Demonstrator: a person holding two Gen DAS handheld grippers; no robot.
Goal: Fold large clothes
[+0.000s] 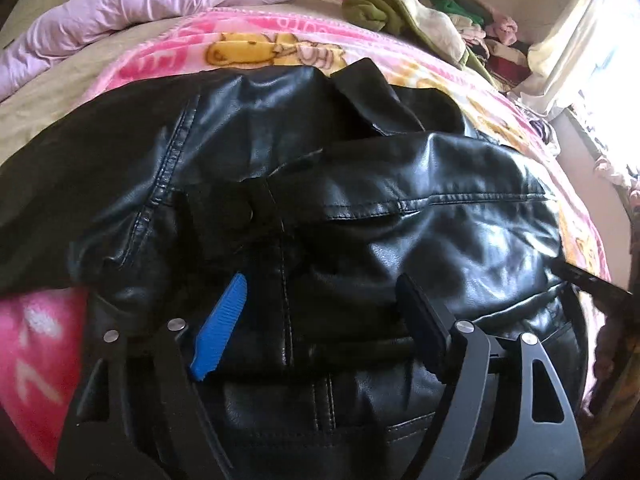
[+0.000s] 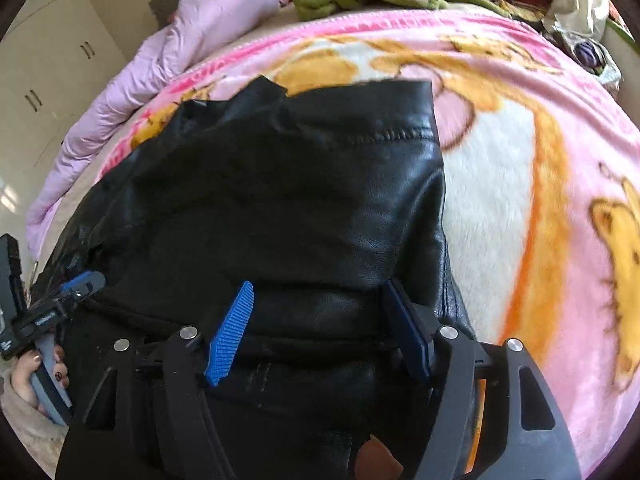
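A black leather jacket (image 1: 360,208) lies partly folded on a pink cartoon blanket (image 1: 248,40); a sleeve and its buttoned cuff (image 1: 236,212) lie across its body. My left gripper (image 1: 320,284) is open just above the jacket's near part, blue pads wide apart, holding nothing. In the right wrist view the jacket (image 2: 280,184) fills the middle, its right edge straight against the blanket (image 2: 520,160). My right gripper (image 2: 320,292) is open over the jacket's near edge, fingers astride a fold. The left gripper (image 2: 80,284) shows at the far left, held by a hand.
A lilac quilt (image 1: 140,4) lies bunched at the bed's far left. A pile of mixed clothes (image 1: 432,20) with a green garment sits at the far right near a bright window (image 1: 600,40). White cupboards (image 2: 48,64) stand beyond the bed.
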